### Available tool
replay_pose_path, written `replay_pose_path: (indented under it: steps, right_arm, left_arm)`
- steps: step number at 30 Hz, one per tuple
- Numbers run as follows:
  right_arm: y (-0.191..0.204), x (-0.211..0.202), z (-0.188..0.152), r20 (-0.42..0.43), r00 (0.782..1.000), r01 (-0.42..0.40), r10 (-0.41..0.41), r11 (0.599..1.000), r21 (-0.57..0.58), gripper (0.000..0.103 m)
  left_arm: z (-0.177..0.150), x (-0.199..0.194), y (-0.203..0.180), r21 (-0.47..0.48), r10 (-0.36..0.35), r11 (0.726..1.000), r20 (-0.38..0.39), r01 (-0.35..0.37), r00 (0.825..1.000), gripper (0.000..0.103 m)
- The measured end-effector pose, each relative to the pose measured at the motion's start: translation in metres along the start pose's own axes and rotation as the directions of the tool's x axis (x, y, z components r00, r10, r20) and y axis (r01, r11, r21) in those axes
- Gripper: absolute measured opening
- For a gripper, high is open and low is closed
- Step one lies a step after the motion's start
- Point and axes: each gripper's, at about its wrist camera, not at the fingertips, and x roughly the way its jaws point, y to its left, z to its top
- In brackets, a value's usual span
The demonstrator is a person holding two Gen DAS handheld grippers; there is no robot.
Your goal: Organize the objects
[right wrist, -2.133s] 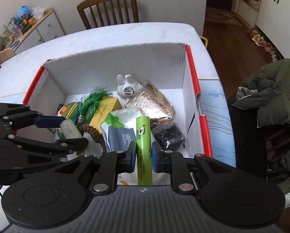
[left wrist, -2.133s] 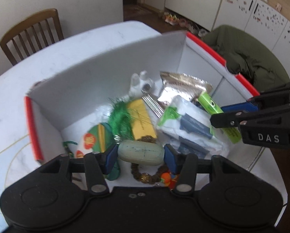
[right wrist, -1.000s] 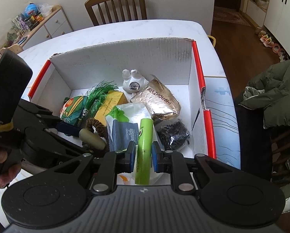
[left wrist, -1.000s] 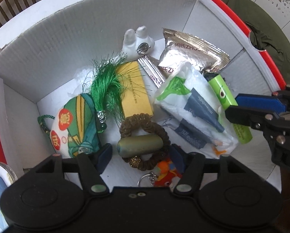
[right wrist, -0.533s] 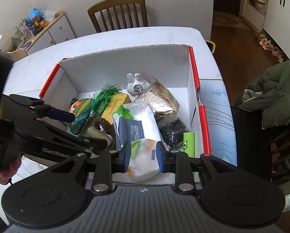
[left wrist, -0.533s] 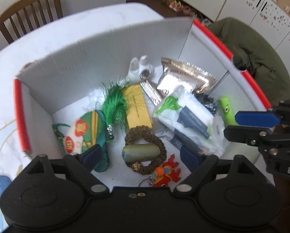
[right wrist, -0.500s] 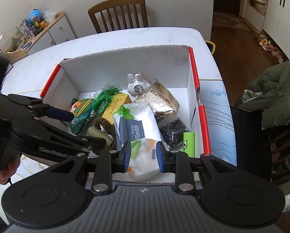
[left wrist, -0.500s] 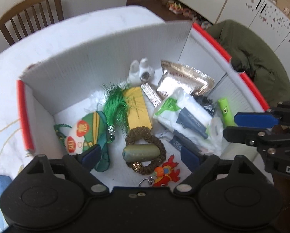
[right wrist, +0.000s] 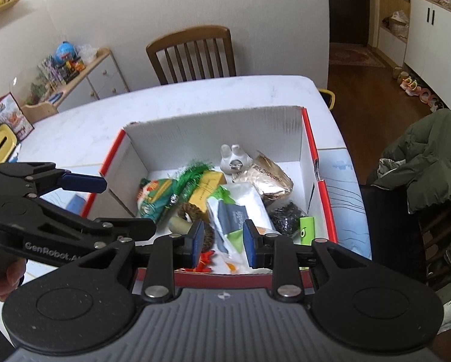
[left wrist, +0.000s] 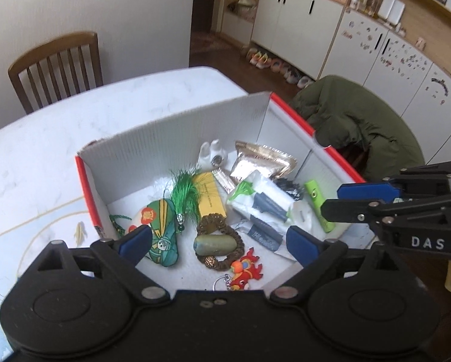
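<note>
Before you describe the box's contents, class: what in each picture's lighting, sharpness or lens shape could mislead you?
Left wrist view: fisheye bends the cabinets and the box rim; the foil pouch shows glare; edges look slightly soft. Right wrist view: sharper, even daylight, but the table curves and the right gripper hides the box's near end.

One box (left wrist: 177,138) mid-frame holds one green tube (left wrist: 318,200), one foil pouch (left wrist: 260,163), one wipes pack (left wrist: 264,203), one bead bracelet (left wrist: 219,242), one tassel (left wrist: 184,191), one keychain (left wrist: 243,273). Two grippers: left gripper (left wrist: 218,239), right gripper (right wrist: 221,242). One chair (right wrist: 192,54) at the top.
</note>
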Motion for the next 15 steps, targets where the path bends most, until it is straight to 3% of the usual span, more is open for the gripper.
replay_pose_path:
  steps: [4, 8, 15]
  right_arm:
    - [0.01, -0.012, -0.003, 0.036, 0.999, 0.0, -0.001, 1.0, 0.01, 0.029]
    - [0.021, -0.025, -0.006, 0.073, 0.997, -0.01, 0.008, 0.999, 0.031, 0.048]
    - [0.047, -0.045, -0.011, 0.138, 0.99, -0.004, 0.002, 1.0, 0.018, 0.054]
  left_arm:
    - [-0.004, -0.021, 0.004, 0.012, -0.013, 1.0, 0.045, 0.013, 0.999, 0.099]
    - [-0.008, -0.04, 0.01, 0.015, -0.023, 1.0, 0.085, 0.022, 0.996, 0.1]
    - [-0.022, -0.075, 0.022, 0.032, -0.029, 0.999, 0.186, 0.023, 0.982, 0.102]
